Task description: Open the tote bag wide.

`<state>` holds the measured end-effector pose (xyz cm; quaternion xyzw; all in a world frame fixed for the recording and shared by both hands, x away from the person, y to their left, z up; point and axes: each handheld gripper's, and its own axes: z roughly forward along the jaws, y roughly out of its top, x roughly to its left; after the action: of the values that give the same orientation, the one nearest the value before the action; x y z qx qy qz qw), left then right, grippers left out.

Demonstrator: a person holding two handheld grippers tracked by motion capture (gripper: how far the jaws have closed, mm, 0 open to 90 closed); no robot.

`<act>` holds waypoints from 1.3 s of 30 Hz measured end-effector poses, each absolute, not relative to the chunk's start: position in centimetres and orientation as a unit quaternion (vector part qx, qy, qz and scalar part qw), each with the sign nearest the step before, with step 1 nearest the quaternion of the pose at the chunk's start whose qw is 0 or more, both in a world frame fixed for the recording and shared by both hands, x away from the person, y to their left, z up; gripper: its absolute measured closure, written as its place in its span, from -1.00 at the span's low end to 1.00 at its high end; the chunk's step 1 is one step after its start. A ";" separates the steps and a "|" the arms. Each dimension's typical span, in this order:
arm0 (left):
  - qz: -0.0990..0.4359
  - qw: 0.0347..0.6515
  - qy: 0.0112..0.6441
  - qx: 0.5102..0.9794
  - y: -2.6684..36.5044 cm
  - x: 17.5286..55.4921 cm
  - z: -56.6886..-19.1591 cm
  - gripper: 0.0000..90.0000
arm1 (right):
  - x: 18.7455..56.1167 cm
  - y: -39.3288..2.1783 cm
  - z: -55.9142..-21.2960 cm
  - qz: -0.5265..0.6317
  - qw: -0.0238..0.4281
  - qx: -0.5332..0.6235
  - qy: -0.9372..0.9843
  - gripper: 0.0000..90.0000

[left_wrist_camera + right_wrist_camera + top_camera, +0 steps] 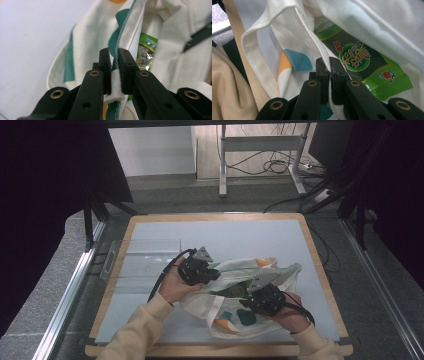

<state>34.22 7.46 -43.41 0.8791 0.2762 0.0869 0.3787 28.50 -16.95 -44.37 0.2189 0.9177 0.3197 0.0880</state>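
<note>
Both claws grip the cloth bag (227,292) at the centre of my frame: my left claw (212,272) is clenched on the bag's green-piped rim, a white fabric tab pinched between its jaws in the left gripper view, and my right claw (247,301) is clamped on the opposite white hem, the seam running straight into its closed jaws in the right gripper view. Seen from the high view, the bag, cream with teal and orange shapes, lies crumpled on the white mat (250,237) of the desk (320,270), toward the near edge and right of centre. My left claw holds the bag's left side, my right claw its near right side, and the mouth gapes between them. Inside the bag rests a green snack packet (362,67), flat on the lining, its round printed label facing up; in the left gripper view the same packet (146,51) shows as a sliver deep within the opening. Left of the bag, a clear plastic tray (142,260) sits on the desk, well apart from the bag's cloth. Cream sleeves (145,325) come in from the near edge on both sides of the bag.
</note>
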 end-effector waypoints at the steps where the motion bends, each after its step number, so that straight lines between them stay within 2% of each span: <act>1: 0.088 0.380 0.280 0.877 7.5 34.3 -43.4 0.84 | 28.4 -17.0 -44.3 0.320 0.086 0.220 0.917 0.91; 18: 0.126 0.356 0.302 0.875 7.4 37.4 -42.9 0.84 | 26.5 -17.6 -44.9 0.326 0.066 0.212 0.919 0.91; 39: 0.146 0.359 0.353 0.852 8.0 40.2 -43.5 0.85 | 24.0 -18.0 -46.6 0.324 0.035 0.203 0.923 0.91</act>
<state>40.20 8.01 -43.49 0.8516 0.3529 0.1463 0.3589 24.00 -18.05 -46.64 0.2034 0.9234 0.3237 0.0350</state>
